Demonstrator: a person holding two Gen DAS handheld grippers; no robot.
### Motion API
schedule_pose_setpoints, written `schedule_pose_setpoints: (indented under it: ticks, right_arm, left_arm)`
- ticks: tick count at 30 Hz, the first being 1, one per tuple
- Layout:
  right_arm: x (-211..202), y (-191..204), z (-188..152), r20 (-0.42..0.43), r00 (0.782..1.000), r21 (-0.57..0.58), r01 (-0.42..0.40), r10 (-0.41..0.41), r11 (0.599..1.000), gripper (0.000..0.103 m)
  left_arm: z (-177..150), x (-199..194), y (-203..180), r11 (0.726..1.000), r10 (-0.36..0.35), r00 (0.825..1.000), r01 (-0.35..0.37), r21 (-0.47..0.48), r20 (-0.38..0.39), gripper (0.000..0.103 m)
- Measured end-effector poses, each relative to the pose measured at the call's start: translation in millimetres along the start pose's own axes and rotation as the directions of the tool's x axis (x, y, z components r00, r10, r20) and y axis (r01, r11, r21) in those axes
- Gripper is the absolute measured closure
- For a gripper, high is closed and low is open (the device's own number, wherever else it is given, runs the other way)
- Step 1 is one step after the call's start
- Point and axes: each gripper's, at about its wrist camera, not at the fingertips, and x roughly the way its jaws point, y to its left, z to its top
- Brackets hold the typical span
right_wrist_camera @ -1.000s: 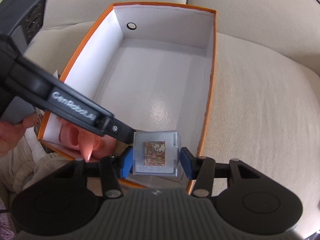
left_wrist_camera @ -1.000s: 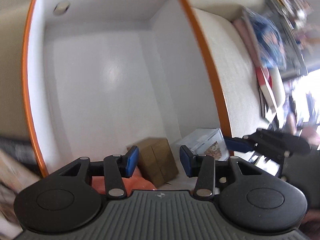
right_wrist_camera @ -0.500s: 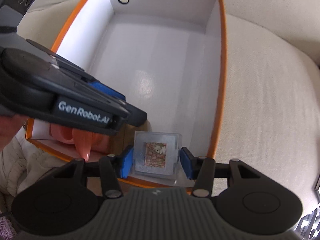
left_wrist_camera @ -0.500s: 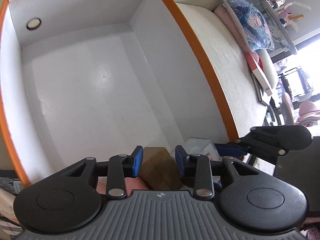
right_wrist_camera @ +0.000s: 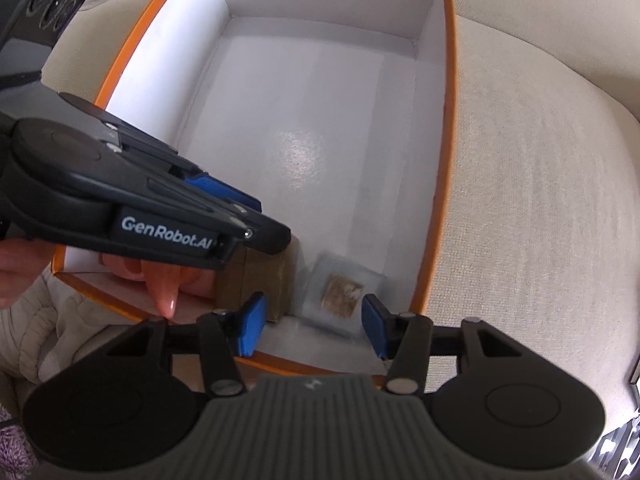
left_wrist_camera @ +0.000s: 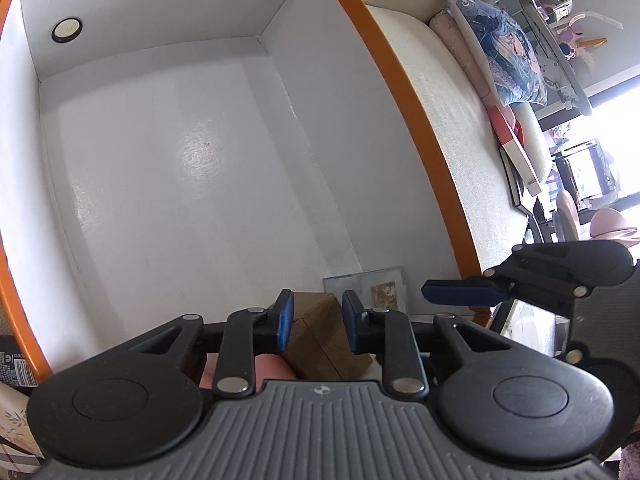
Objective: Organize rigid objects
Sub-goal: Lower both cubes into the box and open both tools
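Both grippers over the near end of an orange-rimmed white box on a cream sofa.

L wrist view: left gripper points down into the box; jaws closing, blue pads either side of the brown wooden block w/o clearly pressing it. Pink object just left of the block, mostly hidden. Clear plastic case w/ a small picture sits just right of the block in the near-right corner. Right gripper enters from the right, above the case. R wrist view: right gripper released, pads apart and above the case, which lies on the box floor beside the block. Left gripper reaches in from the left; pink object near-left. Rest of box floor bare, round hole in far wall.
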Motion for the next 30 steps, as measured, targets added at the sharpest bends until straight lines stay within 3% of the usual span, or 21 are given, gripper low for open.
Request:
schedule_pose_setpoints:
  ticks: [2,5,7,8,13,20,25,30]
  right_arm:
    - [-5,-1,0,0.023,1.000,-0.011,-0.014,0.015,1.000,0.052]
    - [-12,0,2,0.091,0.995,-0.071,-0.028,0.035,0.997,0.067]
    - [-9,3,4,0.112,0.993,-0.138,-0.016,0.032,0.990,0.085]
    - [-6,3,6,0.112,0.993,-0.164,-0.012,0.030,0.986,0.086]
    - [11,2,15,0.107,0.993,-0.228,-0.021,0.047,0.974,0.085]
    - [16,22,12,0.105,0.994,-0.400,0.027,0.017,0.916,0.088]
    - [29,30,8,0.063,0.998,-0.420,0.011,0.017,0.907,0.090]
    - [26,23,9,0.036,0.996,-0.380,-0.065,0.085,0.922,0.094]
  left_arm:
    - [0,0,0,1.000,0.001,1.000,-0.001,-0.001,0.000,0.076]
    - [0,0,1,1.000,0.002,1.000,-0.002,-0.007,0.001,0.080]
    - [1,0,3,1.000,-0.001,1.000,0.001,-0.012,0.000,0.081]
    - [1,1,3,1.000,-0.003,1.000,0.003,-0.015,-0.001,0.081]
    - [2,2,5,1.000,-0.001,1.000,0.001,-0.026,-0.004,0.082]
    - [5,1,9,0.999,-0.015,1.000,0.015,-0.038,-0.001,0.083]
    - [4,3,10,0.999,-0.018,1.000,0.018,-0.036,-0.010,0.085]
    - [5,4,10,0.999,-0.026,1.000,0.026,-0.038,-0.012,0.085]
